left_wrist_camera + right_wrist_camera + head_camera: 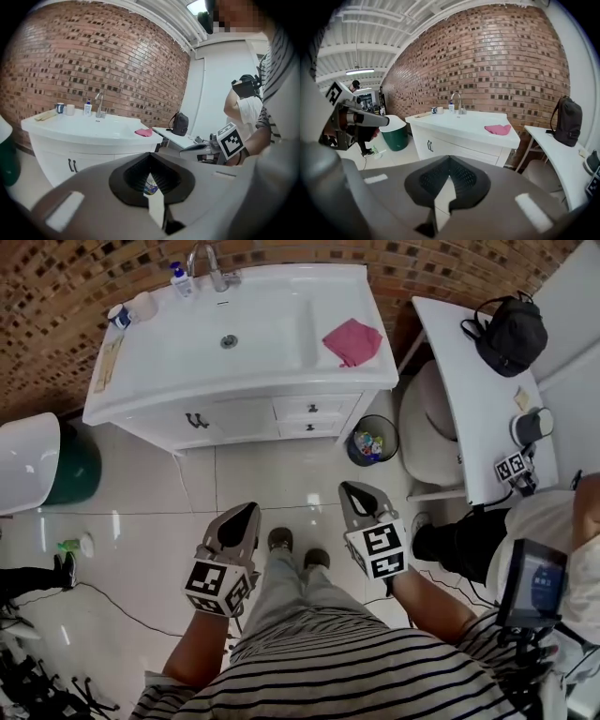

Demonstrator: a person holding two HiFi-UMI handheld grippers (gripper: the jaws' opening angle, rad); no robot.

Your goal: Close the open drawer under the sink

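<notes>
Drawers: two stacked white drawers with dark pulls [312, 417] are set in the right part of the front of the white vanity cabinet [234, 418], upper centre of the head view. Both fronts look near flush. Whether one stands open cannot be told.
Sink: the white sink bench [281, 371] tops the cabinet against the brown brick wall [56, 296].
On the sink bench: a crumpled pink cloth [352, 341] at the right end, a chrome tap [211, 263] and a blue-capped soap bottle [181, 279] at the back, two small cups [131, 310] at the back left.
Left gripper: the left gripper [242, 517] [150, 157] is lower centre-left in the head view, over the pale floor tiles [272, 474], well apart from the cabinet and pointed toward it. Its jaws are clenched tip to tip, with nothing between them.
Right gripper: the right gripper [352, 491] [449, 158] is lower centre-right, likewise well apart from the cabinet. Its jaws are closed on each other and it is empty.
Surroundings: a round black waste bin with coloured litter [372, 440] stands just beside the cabinet's right corner. A white side bench [459, 399] at the right edge carries a black backpack [511, 334]. A green bin with a white lid [56, 465] is at the left edge.
</notes>
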